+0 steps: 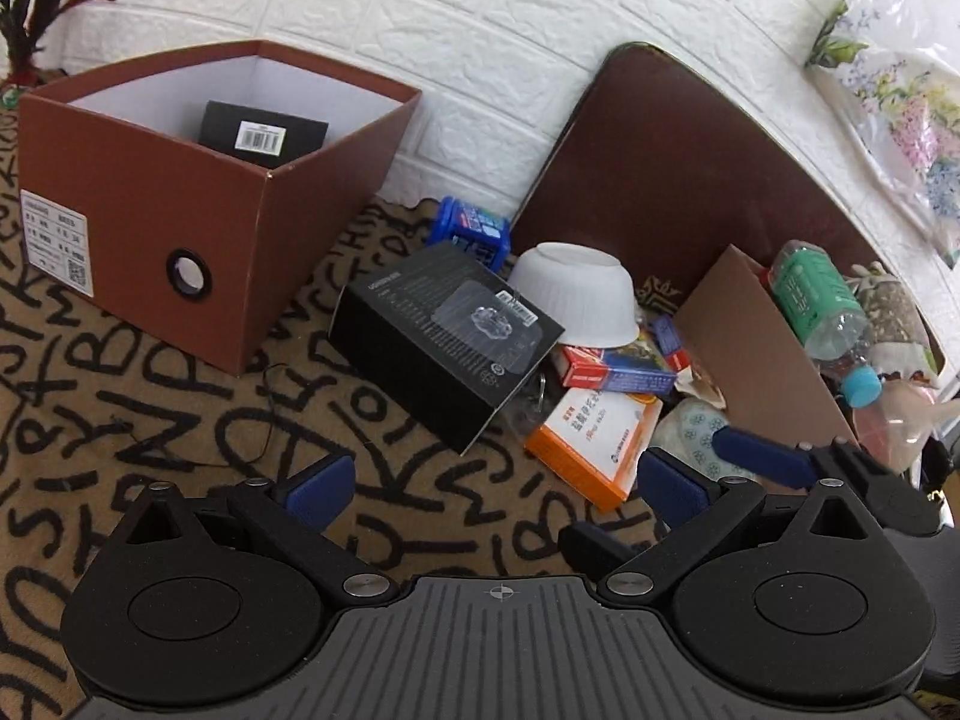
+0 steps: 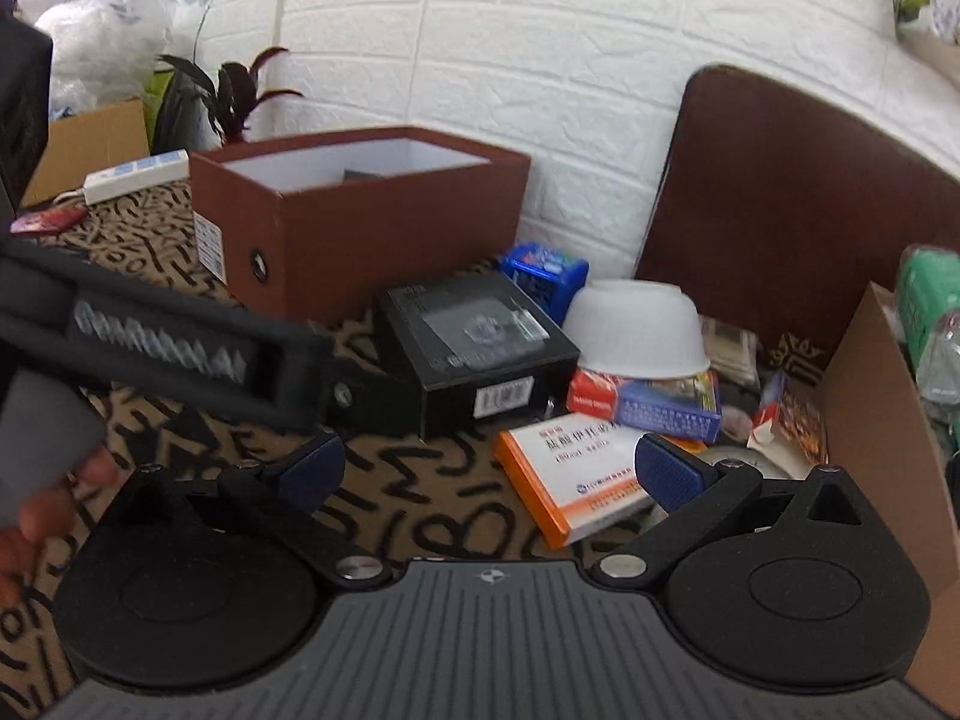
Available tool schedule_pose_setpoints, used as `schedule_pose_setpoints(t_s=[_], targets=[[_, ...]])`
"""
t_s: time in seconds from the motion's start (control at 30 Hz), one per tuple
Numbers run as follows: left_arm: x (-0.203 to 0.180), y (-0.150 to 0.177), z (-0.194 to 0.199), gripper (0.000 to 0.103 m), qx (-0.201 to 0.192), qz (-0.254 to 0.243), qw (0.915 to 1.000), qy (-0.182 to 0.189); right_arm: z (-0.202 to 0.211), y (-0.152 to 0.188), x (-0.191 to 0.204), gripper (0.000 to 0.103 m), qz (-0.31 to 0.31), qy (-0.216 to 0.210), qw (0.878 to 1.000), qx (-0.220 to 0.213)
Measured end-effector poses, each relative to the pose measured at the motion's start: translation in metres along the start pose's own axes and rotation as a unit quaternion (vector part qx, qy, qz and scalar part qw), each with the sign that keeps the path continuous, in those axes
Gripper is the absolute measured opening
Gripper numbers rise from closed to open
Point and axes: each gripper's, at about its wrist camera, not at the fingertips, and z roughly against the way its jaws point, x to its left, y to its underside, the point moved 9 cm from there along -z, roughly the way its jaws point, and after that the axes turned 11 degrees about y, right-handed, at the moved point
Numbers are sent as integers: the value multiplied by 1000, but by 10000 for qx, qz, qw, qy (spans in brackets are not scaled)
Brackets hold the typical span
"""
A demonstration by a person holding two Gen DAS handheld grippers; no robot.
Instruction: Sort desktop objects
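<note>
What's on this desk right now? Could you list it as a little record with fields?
left gripper: open, holding nothing
right gripper: open, holding nothing
brown box: open top, one black package inside
black carton: on the tablecloth, beside the brown box
white bowl: upside down on the pile
orange and white packet: nearest the grippers
green-label bottle: lying in the cardboard box

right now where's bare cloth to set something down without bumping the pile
Free: the lettered cloth between the brown box and the left gripper, left of the black carton. Crowded: carton, white bowl, orange box and card packs rightwards.
</note>
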Motion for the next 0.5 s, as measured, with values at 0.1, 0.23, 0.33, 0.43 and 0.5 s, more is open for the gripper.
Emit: schedule_pose_setpoints(t_s=[0.1,0.23,0.33,0.43,0.5], targets=[[4,-6,-9,103,6,5,10000,-45,-15,0,0,103,5,-154,9999,21],[14,-15,-24,100,23,43,9999,-161,-35,-8,6,103,57,-379,9993,10],[21,-22,-36,96,48,22,9998,-181,-50,-14,11,102,30,-481,9988,-5],[27,-26,-46,95,127,-32,9997,-200,-64,-18,13,100,-23,-568,9984,43],[31,-27,-52,93,178,4,9997,-152,-73,-19,14,98,-30,-593,9982,60]])
